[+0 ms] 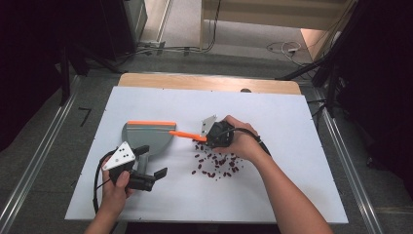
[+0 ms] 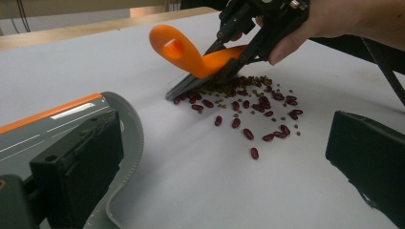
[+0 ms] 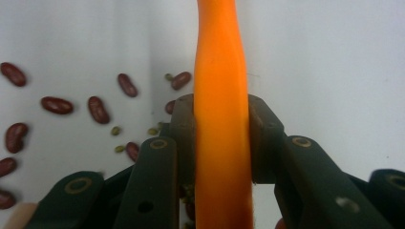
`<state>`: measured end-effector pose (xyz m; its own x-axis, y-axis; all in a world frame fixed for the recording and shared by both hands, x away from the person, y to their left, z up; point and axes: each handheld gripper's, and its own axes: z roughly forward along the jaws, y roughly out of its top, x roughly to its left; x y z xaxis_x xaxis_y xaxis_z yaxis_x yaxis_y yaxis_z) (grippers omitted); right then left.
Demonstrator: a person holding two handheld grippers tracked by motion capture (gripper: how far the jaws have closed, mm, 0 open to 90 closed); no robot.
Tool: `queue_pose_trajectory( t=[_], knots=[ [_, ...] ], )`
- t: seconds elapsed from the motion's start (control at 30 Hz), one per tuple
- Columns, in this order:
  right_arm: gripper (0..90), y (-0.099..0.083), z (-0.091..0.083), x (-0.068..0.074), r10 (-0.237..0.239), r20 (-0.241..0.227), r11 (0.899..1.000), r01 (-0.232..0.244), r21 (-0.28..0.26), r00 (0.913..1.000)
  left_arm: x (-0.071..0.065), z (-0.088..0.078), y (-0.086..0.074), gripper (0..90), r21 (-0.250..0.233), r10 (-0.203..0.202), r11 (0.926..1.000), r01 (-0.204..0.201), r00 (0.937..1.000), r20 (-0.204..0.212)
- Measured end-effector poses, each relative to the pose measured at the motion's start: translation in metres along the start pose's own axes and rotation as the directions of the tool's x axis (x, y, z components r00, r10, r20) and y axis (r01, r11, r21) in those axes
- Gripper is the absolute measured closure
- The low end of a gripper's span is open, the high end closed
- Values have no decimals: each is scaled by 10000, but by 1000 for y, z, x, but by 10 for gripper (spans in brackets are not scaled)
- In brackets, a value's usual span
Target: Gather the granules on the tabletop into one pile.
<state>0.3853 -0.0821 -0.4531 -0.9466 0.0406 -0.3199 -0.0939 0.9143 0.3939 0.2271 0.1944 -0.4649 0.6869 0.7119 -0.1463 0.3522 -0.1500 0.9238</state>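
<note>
Sweeping in hand: right gripper (image 1: 210, 138) clamped on orange brush (image 2: 200, 59) over beans (image 1: 214, 163) at centre frame; left gripper (image 1: 146, 168) jaws apart beside dustpan (image 1: 146, 134); next, judged, draw beans leftward into pan

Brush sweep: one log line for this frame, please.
right gripper: shut on brush | brush: bristles at beans | left gripper: open, beside dustpan | beans: loose on table
</note>
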Motion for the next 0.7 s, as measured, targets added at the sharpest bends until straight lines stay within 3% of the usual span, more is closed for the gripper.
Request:
queue_pose_trajectory(
  t=[0.47, 0.57, 0.7],
  knots=[
    [676, -6, -11, 21, -480, -373, 9988, 478, -57, 9982, -1, 0, 0, 0, 0, 38, 10000, -38, 10000, 22],
    [677, -6, -12, 24, -624, -118, 9980, 622, -125, 9980, -1, 0, 0, 0, 0, 44, 10000, -44, 10000, 14],
    [685, -2, -17, 34, -831, 918, 9965, 831, 33, 9923, 0, 0, 0, 0, 4, 66, 10000, -66, 10000, -34]
  ],
)
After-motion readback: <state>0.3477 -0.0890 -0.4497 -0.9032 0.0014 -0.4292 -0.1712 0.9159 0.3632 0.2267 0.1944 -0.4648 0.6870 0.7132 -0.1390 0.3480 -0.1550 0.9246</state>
